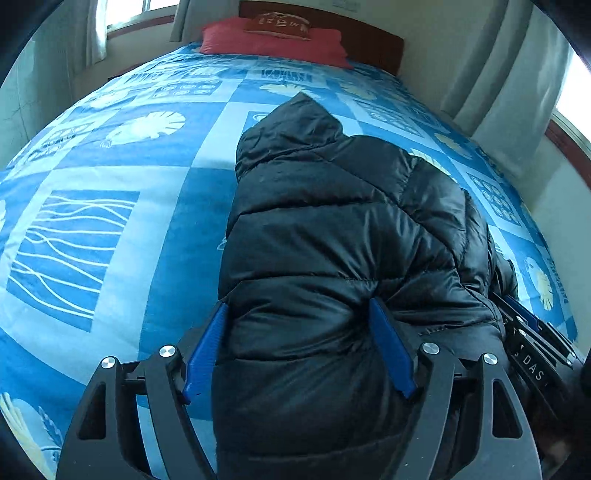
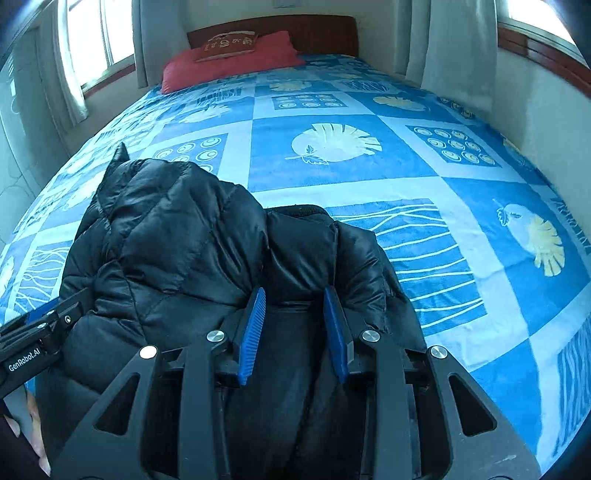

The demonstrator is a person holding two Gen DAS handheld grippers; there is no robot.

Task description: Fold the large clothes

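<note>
A black hooded puffer jacket (image 1: pixel 332 229) lies on the blue patterned bed cover (image 1: pixel 110 221), hood pointing toward the headboard, its sides folded in. My left gripper (image 1: pixel 299 306) has its blue fingers wide apart around the jacket's near left part, fabric bulging between them. My right gripper (image 2: pixel 295 291) has its fingers closer together with the jacket's (image 2: pixel 177 236) near right part between them; whether they pinch it is unclear. The right gripper also shows at the right edge of the left wrist view (image 1: pixel 532 332); the left gripper's body shows at the left of the right wrist view (image 2: pixel 37 339).
A red pillow (image 1: pixel 273 40) with a smaller cushion lies at the wooden headboard (image 2: pixel 314 29). Curtains and windows stand on both sides of the bed. The bed cover (image 2: pixel 369 147) spreads to the left and right of the jacket.
</note>
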